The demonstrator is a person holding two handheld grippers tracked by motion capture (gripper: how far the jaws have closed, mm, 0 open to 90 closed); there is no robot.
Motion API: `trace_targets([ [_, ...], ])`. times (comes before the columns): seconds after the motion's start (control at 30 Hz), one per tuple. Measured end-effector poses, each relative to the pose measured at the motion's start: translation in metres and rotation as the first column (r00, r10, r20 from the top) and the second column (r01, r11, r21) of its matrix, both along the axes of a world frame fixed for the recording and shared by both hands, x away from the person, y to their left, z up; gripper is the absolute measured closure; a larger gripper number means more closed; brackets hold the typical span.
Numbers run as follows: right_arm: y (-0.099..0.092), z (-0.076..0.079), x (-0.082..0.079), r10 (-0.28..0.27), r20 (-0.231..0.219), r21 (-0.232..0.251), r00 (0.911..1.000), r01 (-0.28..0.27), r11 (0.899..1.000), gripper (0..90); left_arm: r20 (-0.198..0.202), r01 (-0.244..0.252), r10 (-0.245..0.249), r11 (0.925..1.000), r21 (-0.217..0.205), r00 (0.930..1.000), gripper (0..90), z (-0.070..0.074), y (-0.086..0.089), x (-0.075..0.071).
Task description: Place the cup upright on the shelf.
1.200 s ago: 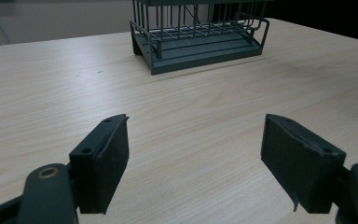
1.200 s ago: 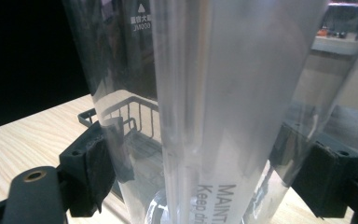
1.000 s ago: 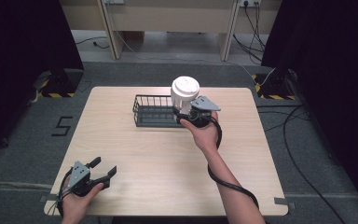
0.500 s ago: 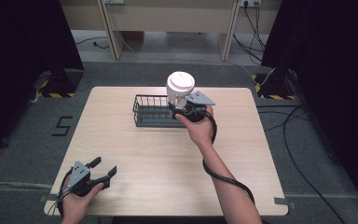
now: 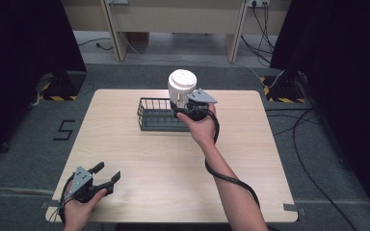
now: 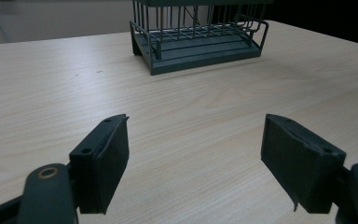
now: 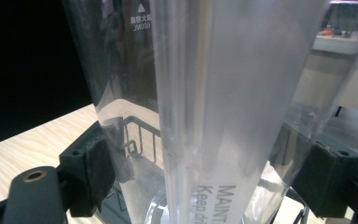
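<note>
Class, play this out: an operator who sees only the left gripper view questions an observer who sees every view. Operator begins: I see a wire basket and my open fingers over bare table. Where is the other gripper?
Observer: The right gripper is raised above the basket, gripping a clear cup.
Operator: Does the cup have a lid?
Observer: Yes, a white lid, seen in the high view.
Operator: Any marking on it?
Observer: Printed letters run along its wall in the right gripper view.
</note>
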State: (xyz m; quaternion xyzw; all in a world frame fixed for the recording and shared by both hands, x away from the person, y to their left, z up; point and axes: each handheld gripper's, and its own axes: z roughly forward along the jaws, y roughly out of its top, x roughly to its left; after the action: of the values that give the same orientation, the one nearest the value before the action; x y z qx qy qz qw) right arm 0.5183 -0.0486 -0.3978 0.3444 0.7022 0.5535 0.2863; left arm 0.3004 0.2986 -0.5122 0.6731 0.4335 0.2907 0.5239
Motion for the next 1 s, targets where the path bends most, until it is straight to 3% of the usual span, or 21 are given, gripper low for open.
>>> trace_targets([
  [1.0,0.018,0.000,0.027,-0.018,-0.033,0.011,0.9993,0.018,1.000,18.7,0.001,0.004,-0.004,1.0000,-0.004,1.0000,22.9,0.000,0.000,0.000],
])
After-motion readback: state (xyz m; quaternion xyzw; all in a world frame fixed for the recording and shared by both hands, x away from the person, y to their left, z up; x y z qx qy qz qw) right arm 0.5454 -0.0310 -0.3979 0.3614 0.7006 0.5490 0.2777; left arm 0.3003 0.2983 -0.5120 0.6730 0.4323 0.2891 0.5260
